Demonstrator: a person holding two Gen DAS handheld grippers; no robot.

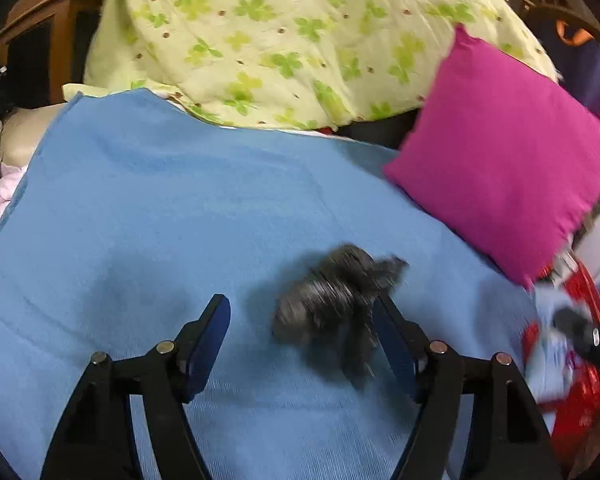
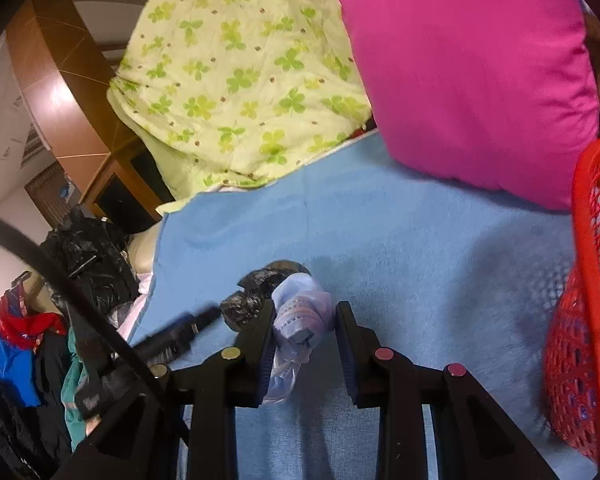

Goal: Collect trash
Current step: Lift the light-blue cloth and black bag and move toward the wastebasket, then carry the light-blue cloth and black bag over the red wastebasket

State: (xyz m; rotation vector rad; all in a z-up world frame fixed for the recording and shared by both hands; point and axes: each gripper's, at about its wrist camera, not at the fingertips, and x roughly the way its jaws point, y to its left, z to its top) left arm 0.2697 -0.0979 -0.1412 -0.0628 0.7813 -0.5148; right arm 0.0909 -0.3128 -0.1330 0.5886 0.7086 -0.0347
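Note:
A crumpled black plastic wad [image 1: 332, 300], blurred, lies on the blue blanket [image 1: 160, 220] between the fingers of my left gripper [image 1: 300, 304], close against the right finger. The left jaws stand wide and do not press on it. In the right wrist view the same black wad [image 2: 256, 296] shows just left of my right gripper [image 2: 306, 308], which is shut on a pale blue crumpled face mask [image 2: 300, 312] that hangs between its pads. The left gripper [image 2: 180, 332] appears there as a blurred black shape. The right gripper [image 1: 580, 332] with the mask shows at the left view's right edge.
A red mesh basket [image 2: 580, 320] stands on the blanket at the right. A pink pillow [image 2: 472, 80] and a clover-print quilt [image 2: 240, 80] lie behind. A black rubbish bag [image 2: 88, 252] and piled clothes [image 2: 16, 344] sit off the bed's left edge.

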